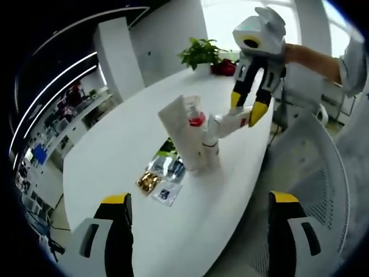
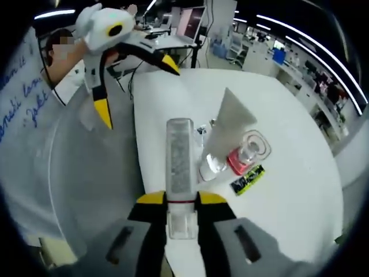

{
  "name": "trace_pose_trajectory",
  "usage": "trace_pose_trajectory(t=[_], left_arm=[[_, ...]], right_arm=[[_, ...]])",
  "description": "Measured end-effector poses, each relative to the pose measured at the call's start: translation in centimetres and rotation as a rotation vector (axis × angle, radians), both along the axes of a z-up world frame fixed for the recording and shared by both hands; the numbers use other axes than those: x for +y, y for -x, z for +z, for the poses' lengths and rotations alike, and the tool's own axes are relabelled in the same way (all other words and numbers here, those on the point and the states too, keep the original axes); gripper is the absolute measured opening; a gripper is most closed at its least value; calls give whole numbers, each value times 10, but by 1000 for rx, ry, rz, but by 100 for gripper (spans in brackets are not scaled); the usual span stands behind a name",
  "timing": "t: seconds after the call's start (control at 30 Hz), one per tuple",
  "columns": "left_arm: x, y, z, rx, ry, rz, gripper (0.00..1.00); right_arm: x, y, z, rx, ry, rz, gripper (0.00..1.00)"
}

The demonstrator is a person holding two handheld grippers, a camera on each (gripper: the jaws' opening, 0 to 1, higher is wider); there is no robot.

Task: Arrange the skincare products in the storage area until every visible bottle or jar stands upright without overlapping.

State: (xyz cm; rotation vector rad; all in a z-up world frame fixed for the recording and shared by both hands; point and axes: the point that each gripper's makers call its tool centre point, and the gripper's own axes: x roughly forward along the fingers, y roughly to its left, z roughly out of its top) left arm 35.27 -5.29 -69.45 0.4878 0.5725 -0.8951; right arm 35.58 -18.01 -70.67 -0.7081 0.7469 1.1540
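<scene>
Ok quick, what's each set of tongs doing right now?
Left tongs: open, holding nothing.
Right tongs: shut on a white tube, lying sideways beside the upright products.

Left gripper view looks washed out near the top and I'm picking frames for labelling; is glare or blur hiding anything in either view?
Left gripper view: the window is blown out white, yet the plant reads clearly. Right gripper view: the held tube is soft, its print unreadable.

Glossy white table [image 1: 115, 156], seemingly frosted plastic tube [image 2: 179, 156]
</scene>
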Motion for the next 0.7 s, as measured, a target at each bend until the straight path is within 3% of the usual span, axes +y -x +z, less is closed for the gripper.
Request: trace_pose_trajectory(t=[0.7], left_arm=[[-42,-2,-12,7,-25,-148,75]], right_arm=[[31,11,-28,59,50,124,19]])
